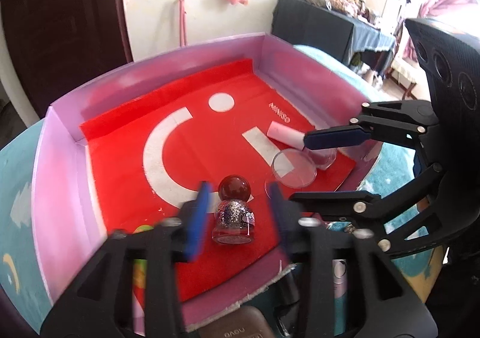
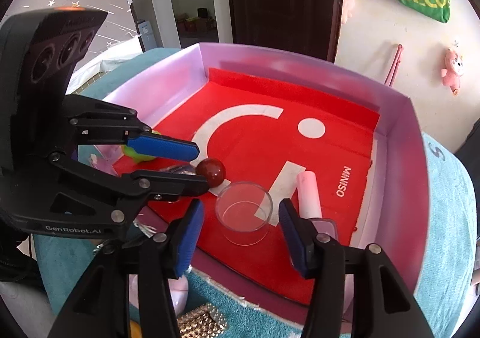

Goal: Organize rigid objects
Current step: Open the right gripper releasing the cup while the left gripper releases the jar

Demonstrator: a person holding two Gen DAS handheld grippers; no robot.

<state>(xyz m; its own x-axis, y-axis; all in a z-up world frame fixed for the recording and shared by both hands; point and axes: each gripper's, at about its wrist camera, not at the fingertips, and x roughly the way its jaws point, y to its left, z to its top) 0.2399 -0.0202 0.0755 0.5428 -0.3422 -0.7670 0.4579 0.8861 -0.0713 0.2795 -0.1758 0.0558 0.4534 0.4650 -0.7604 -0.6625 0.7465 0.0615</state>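
- Teal cloth covers the worktop (image 2: 447,218), which carries a purple box (image 2: 420,176) lined with a red sheet (image 1: 186,140).
- Nearest in the left wrist view, the left gripper (image 1: 237,212) has its jaws apart, one on each side of a glitter bottle (image 1: 234,218) with a dark red ball cap (image 1: 234,187); the pads are just beside the bottle, and I cannot tell if either touches.
- Nearest in the right wrist view, the right gripper (image 2: 240,227) has its jaws apart around a clear cup (image 2: 244,212) standing open end up near the box's front edge.
- Just beside the cup lies a pink tube (image 2: 309,197), close to the right-hand pad (image 2: 292,236).
- A green toy (image 2: 144,152) sits in the near left corner.
- Farther back, the red sheet is bare up to the far wall of the box.
- Judgement: both objects are already in the box, so the step looks like placing or regrasping them.
- To do it well, centre each pair of jaws before closing, so the bottle does not tip.
- Close gently on the cup: its smooth thin wall may slip or skid.
- Keep the right-hand pad from nudging the tube.
- Keep the two grippers apart, since they work close together.
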